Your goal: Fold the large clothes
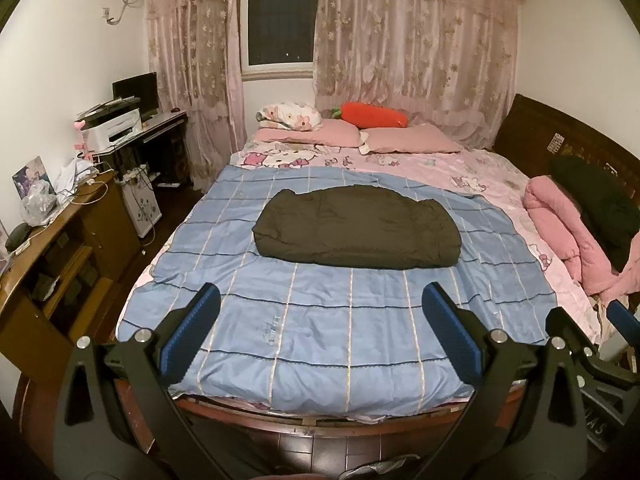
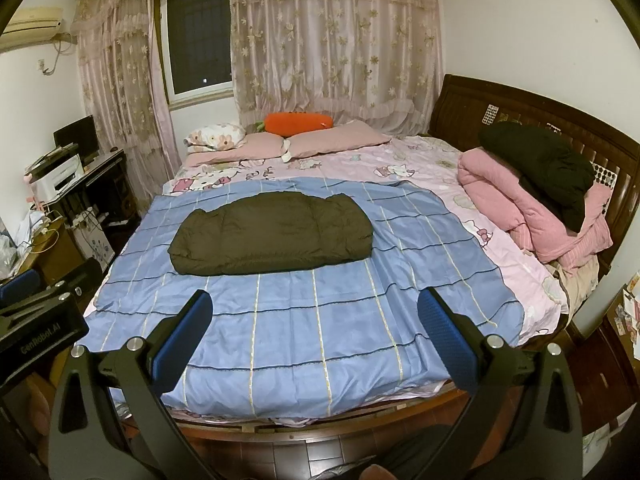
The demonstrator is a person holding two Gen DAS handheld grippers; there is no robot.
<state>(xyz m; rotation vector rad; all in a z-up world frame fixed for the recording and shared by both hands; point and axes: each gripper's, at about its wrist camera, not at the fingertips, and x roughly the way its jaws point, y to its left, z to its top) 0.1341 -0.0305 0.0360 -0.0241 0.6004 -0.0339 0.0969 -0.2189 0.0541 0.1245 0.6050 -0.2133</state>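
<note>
A dark olive padded garment (image 1: 356,228) lies folded into a compact bundle on the blue checked sheet (image 1: 320,320) in the middle of the bed; it also shows in the right wrist view (image 2: 270,236). My left gripper (image 1: 320,332) is open and empty, held back over the foot of the bed, well short of the garment. My right gripper (image 2: 314,336) is open and empty too, at the same distance from it. The right gripper's edge shows at the far right of the left wrist view (image 1: 624,320).
A pink quilt (image 2: 532,216) with a black garment (image 2: 548,168) on it lies along the bed's right side by the wooden headboard (image 2: 520,104). Pillows (image 1: 408,140) and an orange plush (image 1: 372,115) lie at the far end. Desks (image 1: 52,232) stand left of the bed.
</note>
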